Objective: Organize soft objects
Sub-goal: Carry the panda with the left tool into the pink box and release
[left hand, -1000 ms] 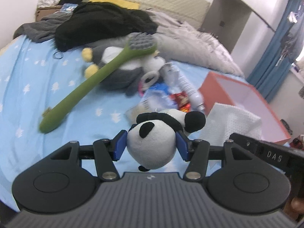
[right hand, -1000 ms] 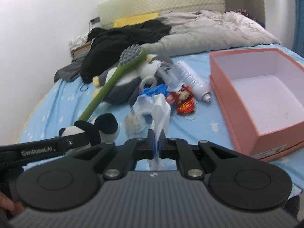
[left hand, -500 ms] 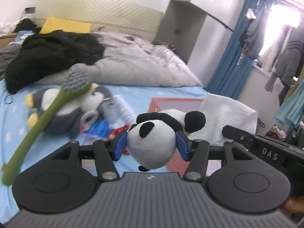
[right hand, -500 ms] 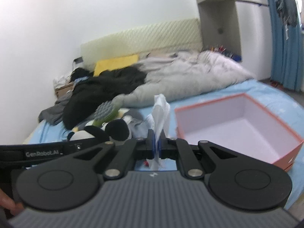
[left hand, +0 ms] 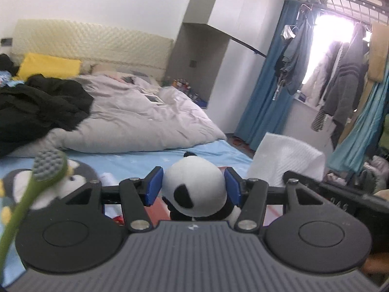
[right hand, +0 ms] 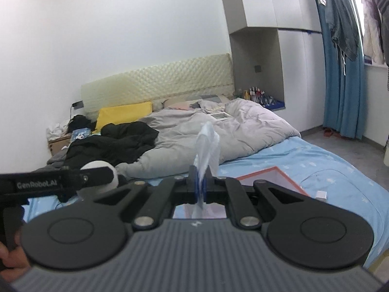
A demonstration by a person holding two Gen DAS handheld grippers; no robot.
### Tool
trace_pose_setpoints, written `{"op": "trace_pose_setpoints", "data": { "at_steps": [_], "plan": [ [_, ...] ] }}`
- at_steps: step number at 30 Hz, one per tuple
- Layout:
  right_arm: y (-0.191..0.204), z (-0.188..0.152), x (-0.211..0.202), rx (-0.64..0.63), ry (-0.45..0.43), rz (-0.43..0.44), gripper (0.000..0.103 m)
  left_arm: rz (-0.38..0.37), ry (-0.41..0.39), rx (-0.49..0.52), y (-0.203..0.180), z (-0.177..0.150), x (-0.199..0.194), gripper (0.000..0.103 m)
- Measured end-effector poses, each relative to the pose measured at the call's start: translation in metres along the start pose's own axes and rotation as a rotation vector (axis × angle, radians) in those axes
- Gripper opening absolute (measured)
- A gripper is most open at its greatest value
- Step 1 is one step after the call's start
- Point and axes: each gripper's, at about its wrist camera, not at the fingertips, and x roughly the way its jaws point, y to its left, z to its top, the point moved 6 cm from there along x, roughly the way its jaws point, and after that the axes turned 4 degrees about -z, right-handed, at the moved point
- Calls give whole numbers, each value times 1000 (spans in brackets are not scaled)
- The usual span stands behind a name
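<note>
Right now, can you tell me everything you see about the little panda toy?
The panda plush is small, soft and fuzzy-looking, with a round white head, one black eye patch and black bits below. The left gripper squeezes its head between two blue pads, holding it in the air above the blue bedsheet. Its body hangs down, mostly hidden behind the gripper. Nothing else touches it.
</note>
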Motion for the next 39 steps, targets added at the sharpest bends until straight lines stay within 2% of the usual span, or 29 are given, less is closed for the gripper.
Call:
{"op": "trace_pose_setpoints", "data": {
  "at_steps": [5,10,16,20,24,29,30,31,32,34,35,39],
  "plan": [
    [-21,4,21,12,62,-44,7,-26,66,9,-16,7,47,61],
    [-50,-10,50,25,186,-88,7,-23,176,32,-22,-4,103,61],
    [-92,-51,99,90,384,-143,7,9,318,90,-22,-37,167,61],
    [-108,-82,121,90,499,-180,7,6,445,64,-11,-65,210,61],
    [-117,-107,132,92,571,-189,8,21,535,75,-4,-88,238,61],
    [-117,-118,132,82,593,-185,9,24,586,89,0,-107,253,61],
    [-117,-119,132,84,595,-185,10,28,589,86,1,-109,253,63],
    [-118,-119,131,86,596,-188,10,33,594,84,3,-110,254,68],
    [-118,-119,130,87,597,-189,12,32,595,84,2,-111,253,76],
    [-118,-118,130,92,598,-188,23,32,585,92,2,-108,251,78],
    [-119,-116,129,100,592,-185,32,34,579,94,3,-107,249,78],
    [-119,-110,124,102,557,-192,34,27,546,113,0,-95,232,78]
  ]
}}
